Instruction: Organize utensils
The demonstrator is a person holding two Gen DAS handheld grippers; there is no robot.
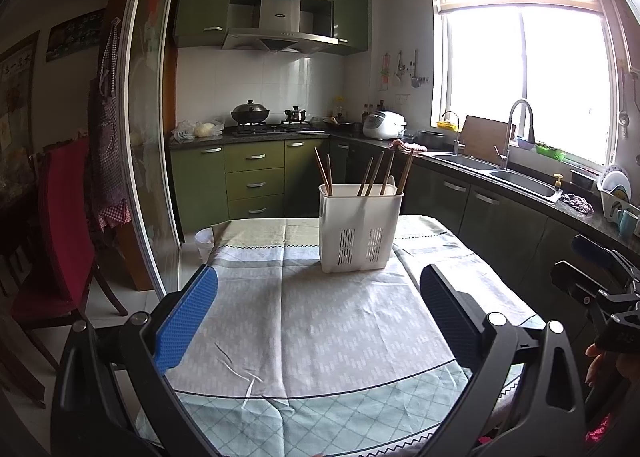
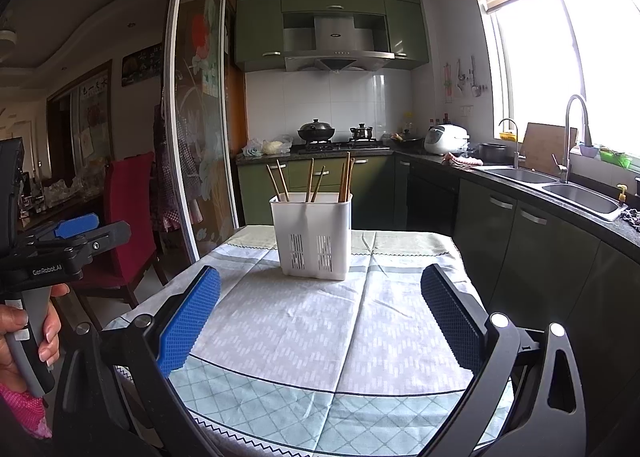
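Observation:
A white plastic utensil holder point(image 1: 360, 227) stands upright at the far middle of the cloth-covered table point(image 1: 304, 329); it also shows in the right wrist view point(image 2: 312, 235). Several wooden chopsticks point(image 1: 372, 177) stand in it, in two groups point(image 2: 310, 183). A pale utensil tip point(image 1: 391, 181) shows beside them. My left gripper point(image 1: 318, 297) is open and empty, held back from the holder above the table. My right gripper point(image 2: 320, 299) is open and empty, likewise short of the holder. The left gripper's body point(image 2: 60, 245) shows at the right view's left edge.
The table is covered by a pale patterned cloth point(image 2: 320, 337). A red chair point(image 1: 60, 225) stands left of the table by a glass sliding door point(image 1: 148, 137). Green cabinets point(image 1: 500, 225), a sink point(image 1: 516, 177) and a stove point(image 1: 272, 125) run along the right and back.

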